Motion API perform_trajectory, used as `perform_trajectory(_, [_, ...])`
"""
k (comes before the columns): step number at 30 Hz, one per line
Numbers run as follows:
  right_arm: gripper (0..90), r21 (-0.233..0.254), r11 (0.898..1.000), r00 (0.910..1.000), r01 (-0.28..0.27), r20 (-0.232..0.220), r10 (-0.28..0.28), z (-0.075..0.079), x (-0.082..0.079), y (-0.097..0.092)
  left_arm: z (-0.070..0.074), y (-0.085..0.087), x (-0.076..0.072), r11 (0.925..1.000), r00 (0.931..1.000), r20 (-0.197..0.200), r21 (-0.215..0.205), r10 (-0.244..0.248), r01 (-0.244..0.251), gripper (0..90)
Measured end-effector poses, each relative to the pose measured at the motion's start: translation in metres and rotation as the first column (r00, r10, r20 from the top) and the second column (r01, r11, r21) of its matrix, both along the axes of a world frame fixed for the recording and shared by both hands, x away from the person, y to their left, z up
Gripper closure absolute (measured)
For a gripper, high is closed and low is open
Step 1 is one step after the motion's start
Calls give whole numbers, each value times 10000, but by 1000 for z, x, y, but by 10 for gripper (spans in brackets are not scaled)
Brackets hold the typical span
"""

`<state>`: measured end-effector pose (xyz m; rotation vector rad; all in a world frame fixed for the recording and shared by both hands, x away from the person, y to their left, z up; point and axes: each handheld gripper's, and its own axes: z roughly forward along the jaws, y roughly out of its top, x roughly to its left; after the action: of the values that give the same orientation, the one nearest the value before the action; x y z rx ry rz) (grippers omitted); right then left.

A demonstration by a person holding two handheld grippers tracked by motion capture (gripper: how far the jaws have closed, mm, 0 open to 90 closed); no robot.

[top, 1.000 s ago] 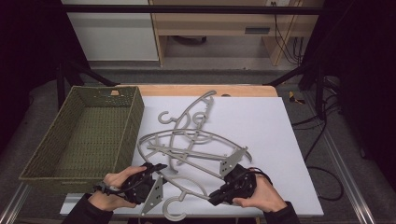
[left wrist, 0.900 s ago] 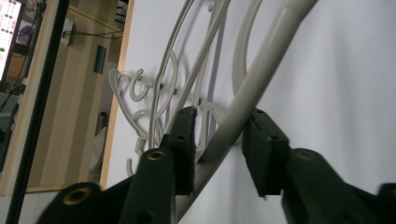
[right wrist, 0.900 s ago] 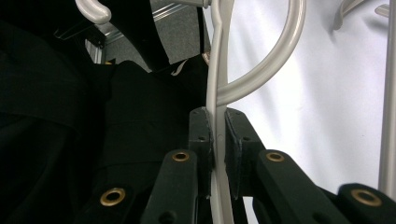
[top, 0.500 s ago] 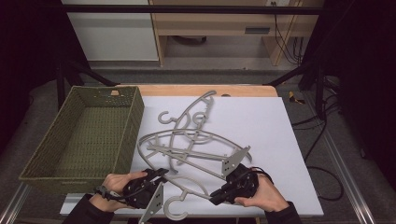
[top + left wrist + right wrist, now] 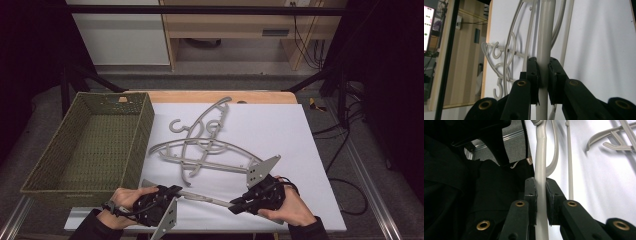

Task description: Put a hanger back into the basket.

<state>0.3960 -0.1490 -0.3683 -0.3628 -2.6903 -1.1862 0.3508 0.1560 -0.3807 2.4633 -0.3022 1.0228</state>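
Note:
A grey plastic hanger (image 5: 205,199) lies near the white table's front edge, stretched between my two grippers. My left gripper (image 5: 172,192) holds one end. In the left gripper view its jaws (image 5: 543,65) have just been closing and now press on the hanger's bar (image 5: 546,37) from both sides. My right gripper (image 5: 236,206) grips the other end. In the right gripper view its pads (image 5: 540,185) clamp the hanger's arm (image 5: 540,157). Farther back rests a loose pile of grey hangers (image 5: 200,147).
A green woven basket (image 5: 145,135) stands at the table's left, open on top. The white tabletop (image 5: 285,130) stretches to the right of the pile. Black cables trail on the floor at the right (image 5: 345,165). A wooden shelf unit stands beyond the table.
The left gripper's jaws have come together on the front hanger's bar. The right gripper keeps its hold. Both hands have hardly moved.

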Motion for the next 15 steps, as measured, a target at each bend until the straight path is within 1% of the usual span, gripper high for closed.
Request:
perform_trajectory(2, [806,20,10000,10000,86,28,-86,0,0,0,1,-1,0,9999,9998,-160,-41,135,-136,808])
perform_trajectory(4, [797,99,9997,9997,204,96,-205,1,1,-2,2,-2,0,9993,9987,-414,-213,307,-316,810])
perform_trajectory(5, [791,165,9993,9993,323,207,-326,2,1,-3,4,-2,1,9989,9980,-512,-255,377,-391,811])
perform_trajectory(7, [770,296,9979,9974,581,407,-592,4,1,-6,7,-3,2,9968,9952,-768,-475,607,-645,813])
perform_trajectory(8, [750,336,9962,9949,803,580,-822,5,2,-8,10,-5,2,9934,9911,-994,-643,883,-949,815])
perform_trajectory(9, [732,449,9918,9894,1200,763,-1232,6,2,-9,11,-5,2,9913,9885,-1112,-715,1022,-1105,817])
perform_trajectory(10, [713,513,9895,9868,1353,825,-1393,6,3,-10,12,-6,3,9881,9843,-1292,-792,1207,-1315,818])
perform_trajectory(11, [704,626,9854,9822,1583,922,-1637,7,3,-11,12,-7,3,9848,9807,-1415,-906,1346,-1482,818])
perform_trajectory(12, [702,730,9821,9780,1734,1050,-1805,7,4,-12,12,-7,4,9827,9778,-1520,-946,1440,-1595,819])
perform_trajectory(13, [689,783,9798,9753,1840,1097,-1919,8,4,-13,12,-7,5,9793,9732,-1703,-1038,1545,-1736,820])
perform_trajectory(14, [669,929,9753,9701,2005,1198,-2109,8,5,-14,12,-8,7,9759,9699,-1783,-1118,1656,-1872,820])
perform_trajectory(15, [648,1057,9703,9648,2174,1271,-2301,9,5,-15,12,-8,8,9700,9635,-2003,-1294,1776,-2057,820])
